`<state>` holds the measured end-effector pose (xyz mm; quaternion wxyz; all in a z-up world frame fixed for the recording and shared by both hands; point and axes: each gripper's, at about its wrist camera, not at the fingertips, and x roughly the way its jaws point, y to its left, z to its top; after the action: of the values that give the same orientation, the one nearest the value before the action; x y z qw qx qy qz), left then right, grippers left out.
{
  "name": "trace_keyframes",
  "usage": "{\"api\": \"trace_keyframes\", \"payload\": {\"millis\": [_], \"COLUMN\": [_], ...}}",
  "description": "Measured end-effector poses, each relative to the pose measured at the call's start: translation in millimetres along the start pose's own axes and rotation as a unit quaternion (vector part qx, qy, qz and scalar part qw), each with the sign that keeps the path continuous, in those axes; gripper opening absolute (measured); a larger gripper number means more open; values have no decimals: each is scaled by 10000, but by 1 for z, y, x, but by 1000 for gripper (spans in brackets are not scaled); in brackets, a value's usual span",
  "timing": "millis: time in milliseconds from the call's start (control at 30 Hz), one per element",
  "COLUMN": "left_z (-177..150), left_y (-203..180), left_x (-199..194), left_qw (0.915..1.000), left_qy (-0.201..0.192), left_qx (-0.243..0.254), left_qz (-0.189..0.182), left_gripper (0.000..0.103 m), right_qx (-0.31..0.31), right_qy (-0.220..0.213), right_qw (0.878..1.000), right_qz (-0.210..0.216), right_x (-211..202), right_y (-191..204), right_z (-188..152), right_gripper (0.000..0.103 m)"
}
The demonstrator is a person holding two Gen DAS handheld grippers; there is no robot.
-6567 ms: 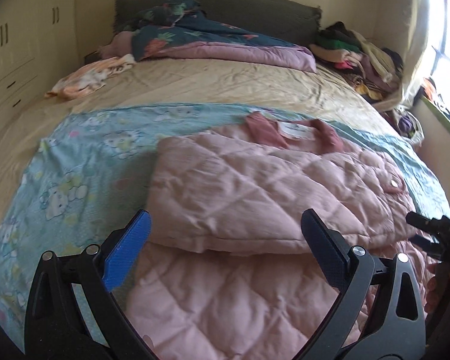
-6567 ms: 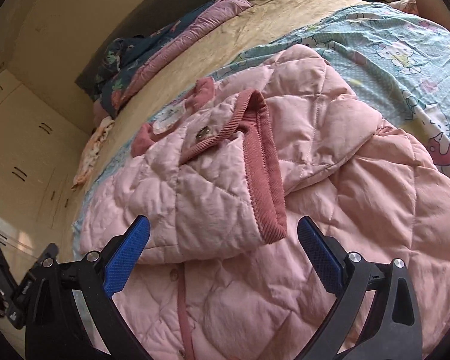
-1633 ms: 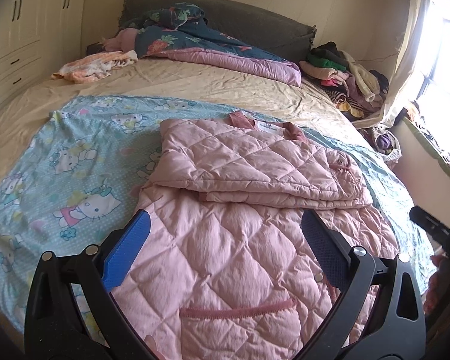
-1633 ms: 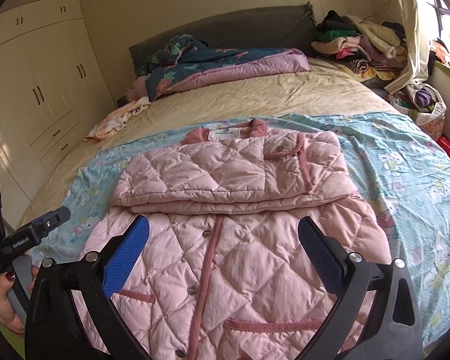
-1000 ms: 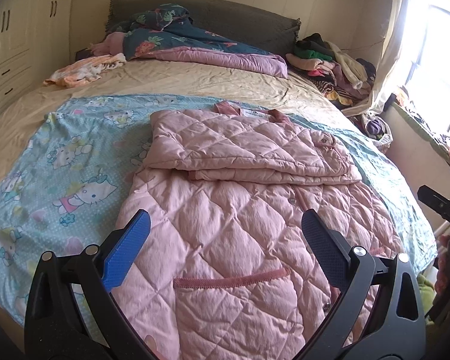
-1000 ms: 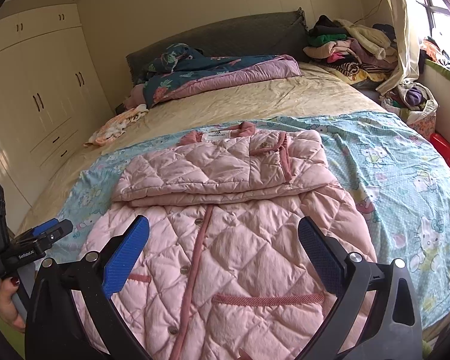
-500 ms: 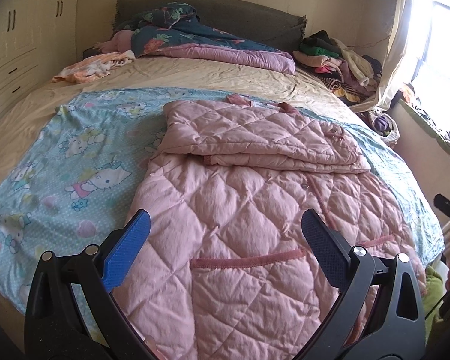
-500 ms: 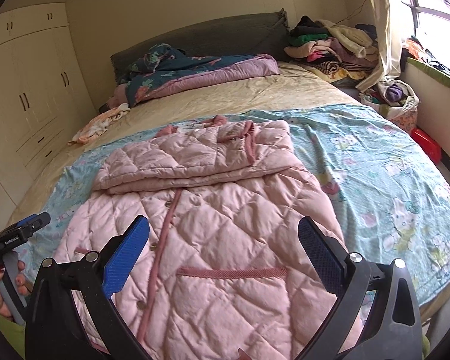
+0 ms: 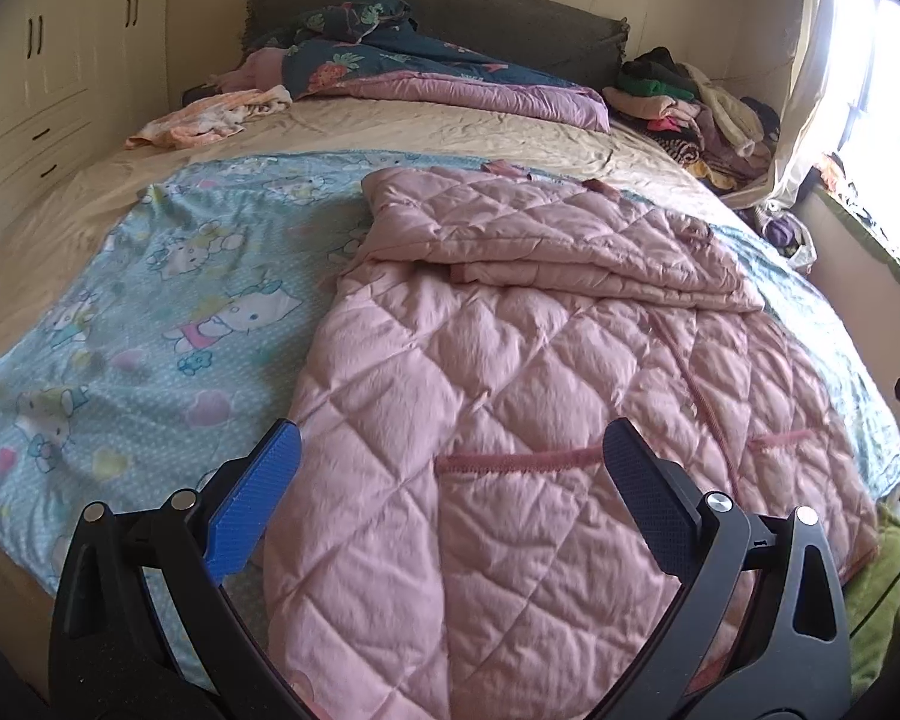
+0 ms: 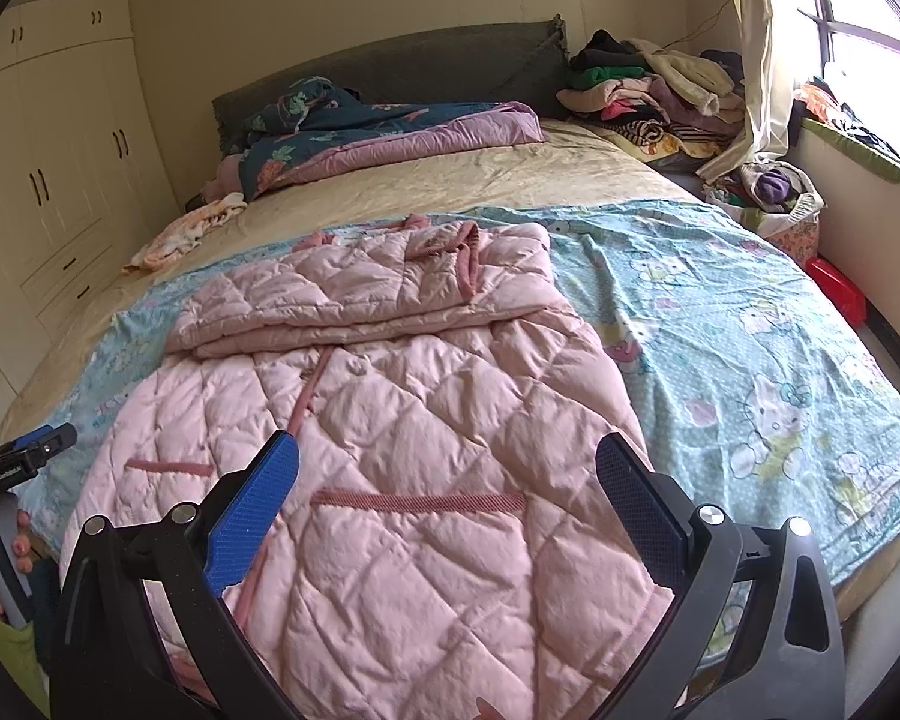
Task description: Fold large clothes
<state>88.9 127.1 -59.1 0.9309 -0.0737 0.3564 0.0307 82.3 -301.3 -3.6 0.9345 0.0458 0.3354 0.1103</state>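
A pink quilted coat (image 9: 510, 372) (image 10: 390, 420) lies front-up on a blue cartoon-print sheet (image 9: 168, 312) (image 10: 750, 348) on the bed. Both sleeves are folded across its chest in a flat band (image 9: 540, 234) (image 10: 378, 288). Its hem reaches the bed's near edge. My left gripper (image 9: 450, 468) is open above the coat's lower left part, near a pocket trim (image 9: 516, 459). Over the lower right part my right gripper (image 10: 447, 474) is open too, just above another pocket trim (image 10: 417, 501). Neither holds anything. The left gripper (image 10: 24, 456) also shows at the right wrist view's left edge, held by a hand.
A dark floral and purple duvet (image 9: 426, 72) (image 10: 390, 132) is bunched at the grey headboard. A heap of clothes (image 9: 690, 108) (image 10: 648, 96) fills the far right corner by the window. An orange-white garment (image 9: 210, 117) lies far left. Cream wardrobes (image 10: 48, 168) line the left wall.
Both grippers have drawn back from the folded sleeves toward the coat's hem and dropped lower. The coat itself has not moved in the last second.
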Motion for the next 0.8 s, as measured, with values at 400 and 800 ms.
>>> {"api": "trace_keyframes", "payload": {"millis": [400, 800], "left_z": [-28, -52], "left_y": [0, 11], "left_x": [4, 12], "left_qw": [9992, 9981], "left_qy": [250, 519], "left_qx": [259, 224], "left_qz": [182, 238], "left_gripper": [94, 94], "right_qx": [-18, -2], "right_qy": [173, 428], "right_qw": [9995, 9978], "right_qz": [-279, -499], "right_x": [2, 5], "right_y": [-18, -40], "right_z": [-23, -46], "right_gripper": [99, 99]}}
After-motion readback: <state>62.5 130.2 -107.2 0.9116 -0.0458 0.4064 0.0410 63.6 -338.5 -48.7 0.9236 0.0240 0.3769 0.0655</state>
